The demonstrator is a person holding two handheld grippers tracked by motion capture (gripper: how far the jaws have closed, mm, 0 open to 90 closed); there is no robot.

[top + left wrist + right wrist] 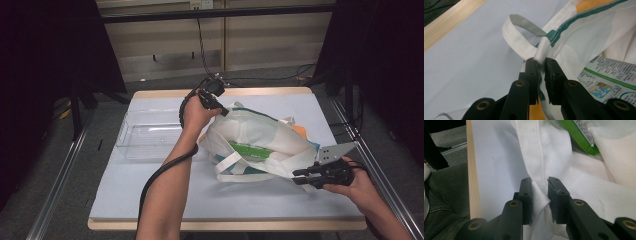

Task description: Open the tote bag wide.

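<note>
A white tote bag (260, 135) with green trim and orange patches lies on the pale blue table cover (150, 195), its mouth pulled wide. My left gripper (224, 110) is shut on the far rim of the bag (564, 47), pinching the trimmed edge beside a white handle loop (516, 37). My right gripper (296, 176) is shut on the near right edge, with a fold of white cloth (541, 157) squeezed between its jaws. A green packet (250, 150) lies inside the bag; its printed label (609, 77) and green end (579, 135) face the gripper cameras.
A clear plastic tray (131, 134) stands on the left side of the table. The table's wooden edge (472, 182) runs close beside my right gripper (539, 182), with a person's trouser leg below it. Black frame posts stand on both sides of the table.
</note>
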